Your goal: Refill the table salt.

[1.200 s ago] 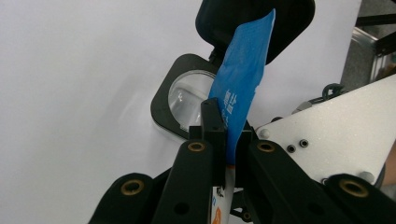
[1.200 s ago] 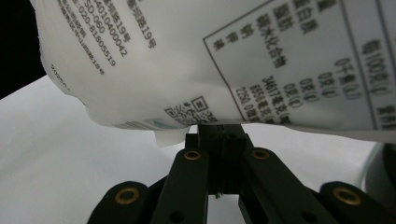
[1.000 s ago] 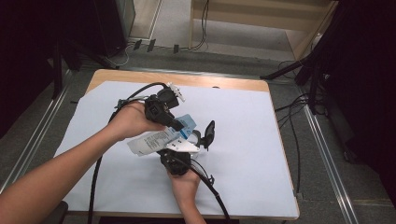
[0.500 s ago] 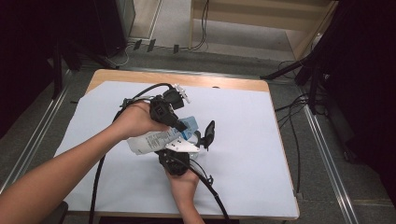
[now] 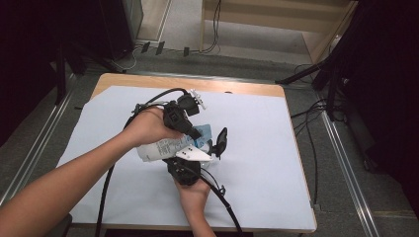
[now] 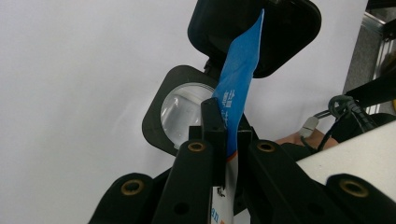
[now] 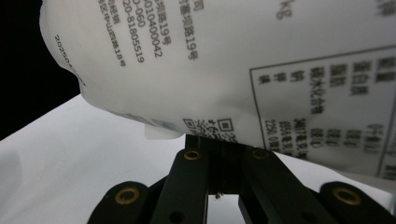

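White plastic pouch (image 5: 163, 147) with black print and a blue end strip (image 6: 238, 88), held up off the paper-covered counter (image 5: 267, 128) between both hands near the middle. Left gripper (image 5: 190, 129) clamped shut on the blue strip, fingers (image 6: 212, 123) pinching it edge-on in the left gripper view, the strip rising straight out from between them. Right gripper (image 5: 184, 160) shut as well, gripping the pouch's lower edge from the near side; in the right gripper view, fingers (image 7: 198, 144) closed just under the printed white film (image 7: 261, 70), right where the small code squares sit. Just beyond the pouch, a black hinged case (image 5: 220, 142) standing open on the counter, seen from the left gripper as a round clear lens (image 6: 187, 112) in a dark frame with a lid raised behind it. Judged step: pouch braced at two points, most likely ready for tearing or peeling open at the blue end, with no tear visible yet. Next move probably calls for pulling the two grips apart or twisting one against the other while keeping both pinches firm. Risks: thin film slipping out of the right fingers, or contents spilling onto the paper if the strip gives suddenly.
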### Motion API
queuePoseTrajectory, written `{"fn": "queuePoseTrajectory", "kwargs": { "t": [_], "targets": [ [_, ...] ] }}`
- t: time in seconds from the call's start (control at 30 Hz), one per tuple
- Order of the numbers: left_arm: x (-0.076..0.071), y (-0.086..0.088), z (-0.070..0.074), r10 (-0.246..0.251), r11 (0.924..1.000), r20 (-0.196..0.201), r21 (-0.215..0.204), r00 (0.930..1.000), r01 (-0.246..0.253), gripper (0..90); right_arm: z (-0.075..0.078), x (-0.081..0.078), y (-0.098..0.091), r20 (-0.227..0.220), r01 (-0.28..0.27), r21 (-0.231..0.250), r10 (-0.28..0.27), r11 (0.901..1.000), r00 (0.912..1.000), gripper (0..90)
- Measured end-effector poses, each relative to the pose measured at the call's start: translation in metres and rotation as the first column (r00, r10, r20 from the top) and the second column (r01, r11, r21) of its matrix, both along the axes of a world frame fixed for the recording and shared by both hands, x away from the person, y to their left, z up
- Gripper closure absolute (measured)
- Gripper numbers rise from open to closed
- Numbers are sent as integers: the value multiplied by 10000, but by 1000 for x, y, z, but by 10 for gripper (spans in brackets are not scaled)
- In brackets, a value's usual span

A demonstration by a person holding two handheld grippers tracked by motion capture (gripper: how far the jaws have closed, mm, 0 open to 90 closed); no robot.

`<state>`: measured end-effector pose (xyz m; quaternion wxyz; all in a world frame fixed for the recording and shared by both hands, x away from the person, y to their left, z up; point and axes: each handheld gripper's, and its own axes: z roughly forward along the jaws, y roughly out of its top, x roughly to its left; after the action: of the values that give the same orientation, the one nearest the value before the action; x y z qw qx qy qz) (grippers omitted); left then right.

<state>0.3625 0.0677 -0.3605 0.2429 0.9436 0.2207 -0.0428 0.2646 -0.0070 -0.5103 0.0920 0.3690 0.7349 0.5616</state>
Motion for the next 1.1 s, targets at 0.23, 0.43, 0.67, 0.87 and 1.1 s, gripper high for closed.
{"fn": "queuePoseTrajectory", "kwargs": {
  "t": [0.23,0.43,0.67,0.87,1.1],
  "targets": [
    [1,-4,0,31,10000,-24,63,10000,-31,900,1,0,0,67,-51,174,49,9998,10000,900],
    [3,-6,-1,61,9999,-80,137,9999,-60,900,2,0,-1,34,-18,297,17,9996,10000,900],
    [5,-9,-2,-17,9998,-100,211,9999,19,900,2,1,-2,-17,-18,385,18,9993,10000,900],
    [5,-12,-2,-9,9996,-134,272,9999,13,900,4,1,-3,-6,-10,469,11,9989,10000,900],
    [6,-14,-2,32,9995,-177,317,9998,-27,900,4,1,-4,-2,-25,568,25,9984,10000,900]
  ]
}}
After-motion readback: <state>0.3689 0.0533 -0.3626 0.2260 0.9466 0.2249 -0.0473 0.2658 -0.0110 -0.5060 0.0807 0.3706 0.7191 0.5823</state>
